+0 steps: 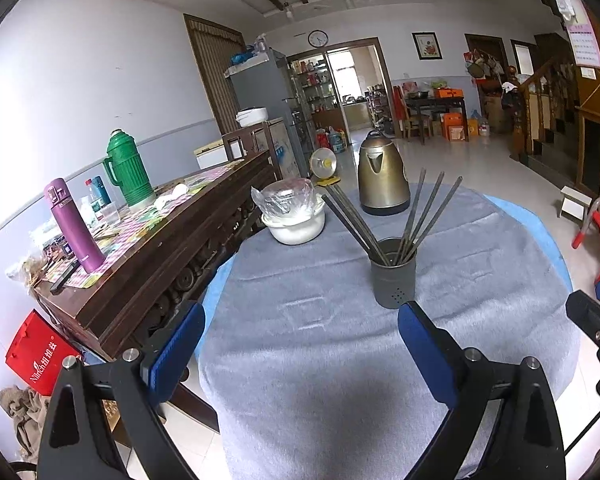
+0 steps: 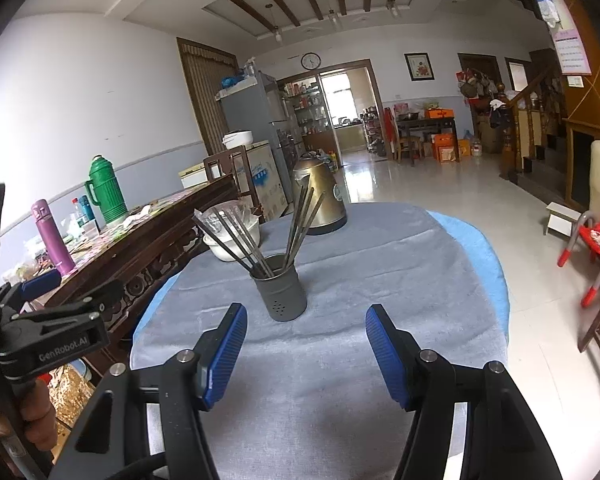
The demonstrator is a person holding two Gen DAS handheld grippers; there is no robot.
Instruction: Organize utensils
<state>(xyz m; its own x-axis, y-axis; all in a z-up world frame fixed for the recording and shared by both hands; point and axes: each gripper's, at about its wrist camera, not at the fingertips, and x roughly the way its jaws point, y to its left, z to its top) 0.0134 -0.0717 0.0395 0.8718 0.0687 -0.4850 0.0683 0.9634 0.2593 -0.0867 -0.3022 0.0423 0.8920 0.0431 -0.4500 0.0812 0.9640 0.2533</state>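
Observation:
A dark grey perforated utensil cup (image 1: 393, 276) (image 2: 280, 294) stands upright on the grey cloth of the round table (image 1: 300, 344) (image 2: 340, 272). Several dark chopsticks (image 1: 428, 212) (image 2: 300, 224) stand in it, fanned left and right. My left gripper (image 1: 300, 320) is open and empty, low over the cloth, with the cup just beyond its right finger. My right gripper (image 2: 306, 320) is open and empty, with the cup just ahead between its fingertips. The left gripper's body also shows at the left edge of the right wrist view.
A bronze electric kettle (image 1: 382, 176) (image 2: 320, 200) and a white bowl with a plastic-wrapped cover (image 1: 294, 212) (image 2: 230, 236) stand at the table's far side. A wooden sideboard (image 1: 152, 240) with a green thermos and a purple flask is left. Red chairs (image 2: 592, 240) stand right.

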